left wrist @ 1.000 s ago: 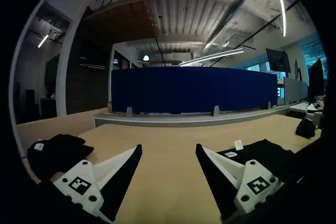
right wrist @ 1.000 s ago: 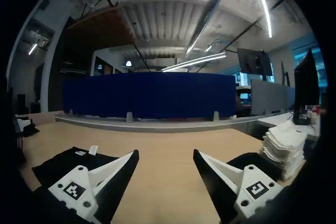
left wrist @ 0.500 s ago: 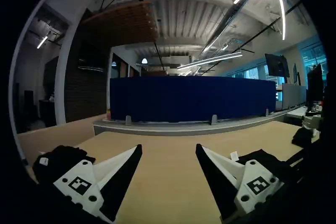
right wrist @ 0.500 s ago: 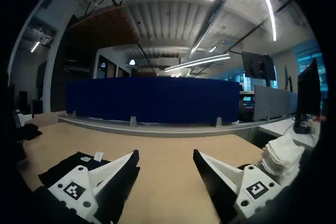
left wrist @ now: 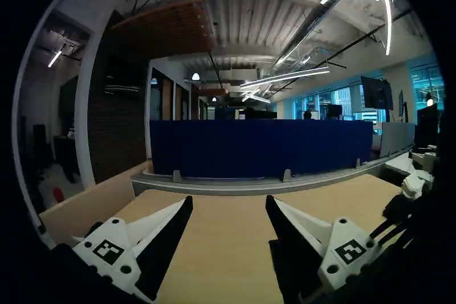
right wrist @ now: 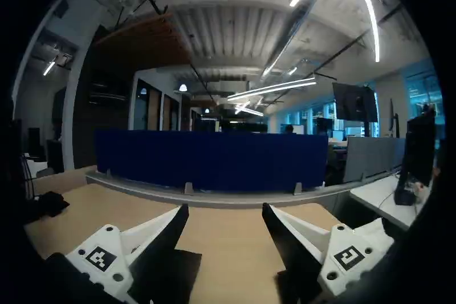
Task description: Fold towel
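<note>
Here, in the left gripper view, I see the left gripper (left wrist: 228, 204) held level above the pale wooden tabletop (left wrist: 228, 252), its two white-and-black fingers spread wide with nothing between them. A flat black patch, which I take for the black towel (left wrist: 283, 267), lies on the tabletop under the right-hand finger and is mostly hidden by it. Beyond stands a long blue partition (left wrist: 256, 147) on a grey ledge. At the far right edge are a small dark lump and something white, both too blurred to name. A wall screen (left wrist: 376, 78) hangs high on the right under long ceiling light strips.

In the right gripper view, a dark heap of cloth (right wrist: 48, 204) sits at the far left of the tabletop (right wrist: 228, 247). The right gripper (right wrist: 224, 208) is likewise released, fingers well apart and empty. The black towel (right wrist: 181, 265) shows as a flat, straight-edged sheet beneath the left-hand finger, lying on the wood. The same blue partition (right wrist: 211, 158) crosses the middle. To the right, a desk monitor (right wrist: 419, 147) stands on a neighbouring white desk, dark and seen edge-on.
</note>
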A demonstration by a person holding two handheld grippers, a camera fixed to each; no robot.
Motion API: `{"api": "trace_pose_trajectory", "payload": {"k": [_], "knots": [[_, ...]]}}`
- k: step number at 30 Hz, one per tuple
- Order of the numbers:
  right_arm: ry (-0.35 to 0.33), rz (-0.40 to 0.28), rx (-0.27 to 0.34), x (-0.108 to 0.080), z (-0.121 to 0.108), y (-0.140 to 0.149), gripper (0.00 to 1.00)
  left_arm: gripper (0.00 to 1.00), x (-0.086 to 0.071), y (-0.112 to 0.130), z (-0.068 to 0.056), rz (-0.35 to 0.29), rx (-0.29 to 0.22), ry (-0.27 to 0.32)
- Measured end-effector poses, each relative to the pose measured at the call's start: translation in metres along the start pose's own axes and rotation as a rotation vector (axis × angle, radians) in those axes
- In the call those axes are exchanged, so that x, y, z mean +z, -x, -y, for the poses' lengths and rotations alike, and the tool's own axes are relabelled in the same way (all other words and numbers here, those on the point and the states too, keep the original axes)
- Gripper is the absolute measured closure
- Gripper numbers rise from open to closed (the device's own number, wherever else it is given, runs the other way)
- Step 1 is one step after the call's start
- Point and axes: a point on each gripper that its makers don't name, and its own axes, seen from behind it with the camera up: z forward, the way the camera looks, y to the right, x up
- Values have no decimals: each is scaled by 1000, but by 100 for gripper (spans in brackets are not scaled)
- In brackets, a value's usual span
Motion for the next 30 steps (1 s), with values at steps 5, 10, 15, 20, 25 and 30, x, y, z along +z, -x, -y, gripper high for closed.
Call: {"api": "trace_pose_trajectory", "payload": {"k": [5, 10, 15, 20, 25, 30], "knots": [[8, -8, 9, -8, 4, -35, 0, 5, -4, -34, -6, 3, -17, 18], [20, -9, 23, -12, 2, -53, 0, 5, -5, -60, -11, -9, -21, 34], [36, -23, 17, -15, 0, -62, 0, 5, -2, -66, -16, 7, -16, 54], [19, -5, -2, -16, 4, -61, 0, 5, -3, -65, -22, 30, -16, 83], [-17, 32, -34, -14, 14, -57, 0, 5, 0, -58, -29, 67, -2, 116], [-90, 86, -65, -11, 31, -47, 0, 5, 2, -50, -40, 110, 1, 163]]}}
